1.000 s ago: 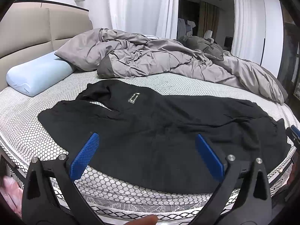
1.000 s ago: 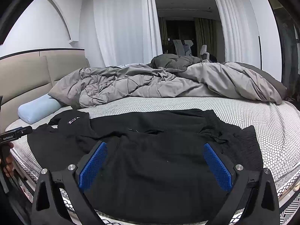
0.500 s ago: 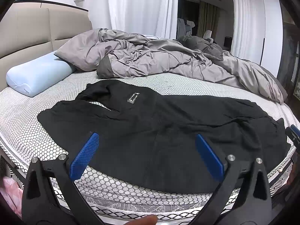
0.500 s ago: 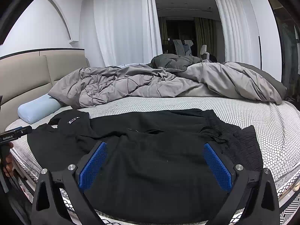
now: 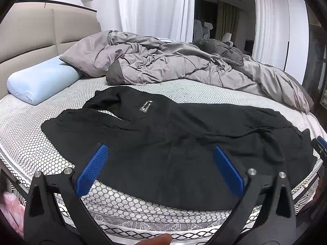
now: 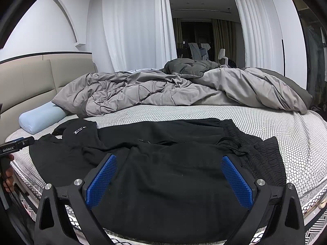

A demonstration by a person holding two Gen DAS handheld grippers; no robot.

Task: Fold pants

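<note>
Black pants (image 5: 173, 143) lie spread flat across the near part of the bed, legs toward the left, elastic waistband (image 6: 263, 155) at the right. A small white label (image 5: 146, 106) shows on one leg. My left gripper (image 5: 159, 163) is open and empty, hovering over the bed's front edge above the leg part. My right gripper (image 6: 168, 169) is open and empty, hovering over the pants near the waist. The pants also fill the right wrist view (image 6: 163, 163).
A crumpled grey duvet (image 5: 184, 65) covers the far half of the bed. A light blue pillow (image 5: 38, 83) lies at the left by the beige headboard (image 5: 30, 36). The honeycomb-patterned mattress (image 5: 20, 126) shows around the pants. White curtains (image 6: 132, 30) hang behind.
</note>
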